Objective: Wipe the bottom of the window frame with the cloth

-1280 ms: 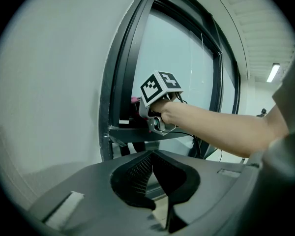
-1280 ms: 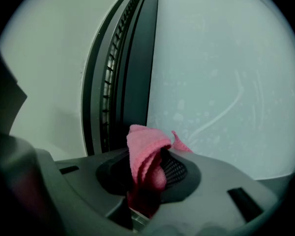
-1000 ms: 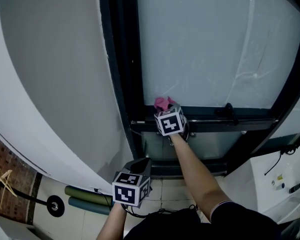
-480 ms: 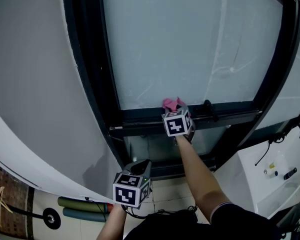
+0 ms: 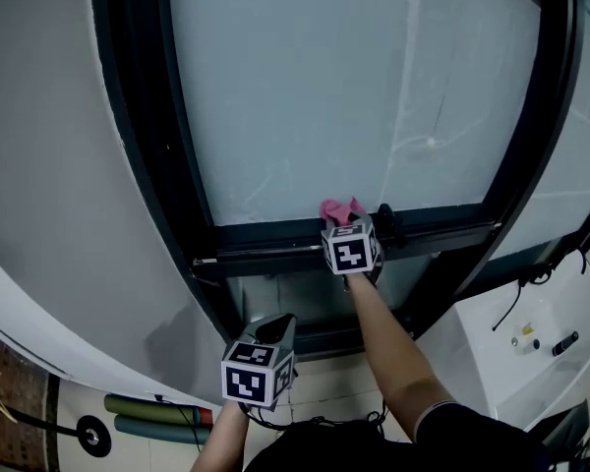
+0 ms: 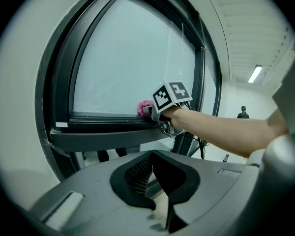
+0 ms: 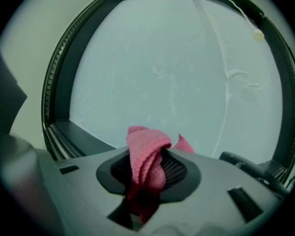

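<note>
A pink cloth (image 5: 340, 209) rests against the bottom rail of the dark window frame (image 5: 261, 236), where the rail meets the frosted glass. My right gripper (image 5: 345, 226) is shut on the cloth, just left of a black window handle (image 5: 385, 222). In the right gripper view the cloth (image 7: 145, 149) bunches up out of the right gripper (image 7: 146, 162). My left gripper (image 5: 272, 330) hangs low below the sill, apart from the frame, with its jaws together and nothing in them. The left gripper view shows the left gripper (image 6: 153, 154) below, with the cloth (image 6: 144, 107) beyond on the sill.
A grey wall (image 5: 49, 165) runs left of the window. At the lower right stands a white unit (image 5: 531, 337) with cables. Rolled green mats (image 5: 152, 418) and a stand's round base (image 5: 90, 437) lie on the floor at lower left. A person (image 6: 243, 113) stands far off.
My right gripper has slid the cloth to the right along the bottom rail, close up to the black handle. The left gripper has stayed low in the same place.
</note>
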Demonstrator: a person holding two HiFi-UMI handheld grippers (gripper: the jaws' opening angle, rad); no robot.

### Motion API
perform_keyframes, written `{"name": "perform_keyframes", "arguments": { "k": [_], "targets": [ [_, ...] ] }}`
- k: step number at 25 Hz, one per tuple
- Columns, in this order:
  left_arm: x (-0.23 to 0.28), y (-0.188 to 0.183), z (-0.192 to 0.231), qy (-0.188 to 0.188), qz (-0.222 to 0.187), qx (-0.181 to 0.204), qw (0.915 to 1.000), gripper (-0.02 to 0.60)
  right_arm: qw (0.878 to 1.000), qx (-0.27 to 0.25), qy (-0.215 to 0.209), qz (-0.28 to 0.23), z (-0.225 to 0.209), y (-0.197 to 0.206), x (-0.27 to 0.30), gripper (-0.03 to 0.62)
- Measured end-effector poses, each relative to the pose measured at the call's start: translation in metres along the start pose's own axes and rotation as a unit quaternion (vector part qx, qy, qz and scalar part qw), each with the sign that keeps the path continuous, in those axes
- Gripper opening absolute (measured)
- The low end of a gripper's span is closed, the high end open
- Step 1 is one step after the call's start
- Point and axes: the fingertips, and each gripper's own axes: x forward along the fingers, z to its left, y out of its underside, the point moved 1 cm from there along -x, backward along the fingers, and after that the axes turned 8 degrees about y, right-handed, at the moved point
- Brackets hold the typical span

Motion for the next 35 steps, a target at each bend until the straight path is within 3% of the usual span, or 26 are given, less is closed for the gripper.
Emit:
{"name": "perform_keyframes", "arguments": {
  "k": [5,10,16,20,25,35],
  "targets": [
    [0.008,-0.022,0.001,-0.036,-0.03,0.002,0.9989,0.008,0.994,0.022,-0.062,-0.082,-0.008,-0.04,-0.04,0.115],
    [0.019,-0.061,-0.01,-0.059,-0.067,0.027,0.9957,0.008,0.978,0.07,-0.127,-0.147,-0.035,-0.075,-0.091,0.115],
    [0.027,-0.107,-0.03,-0.073,-0.125,0.047,0.9883,0.008,0.962,0.117,-0.158,-0.191,-0.086,-0.087,-0.149,0.115],
    [0.043,-0.121,-0.051,-0.061,-0.136,0.052,0.9875,0.008,0.958,0.134,-0.152,-0.205,-0.125,-0.079,-0.176,0.117],
    [0.068,-0.126,-0.087,-0.029,-0.13,0.06,0.9892,0.008,0.964,0.132,-0.125,-0.194,-0.166,-0.047,-0.188,0.118],
    [0.1,-0.114,-0.12,-0.003,-0.103,0.067,0.9924,0.008,0.974,0.118,-0.119,-0.152,-0.184,0.009,-0.186,0.119]
  ]
}}
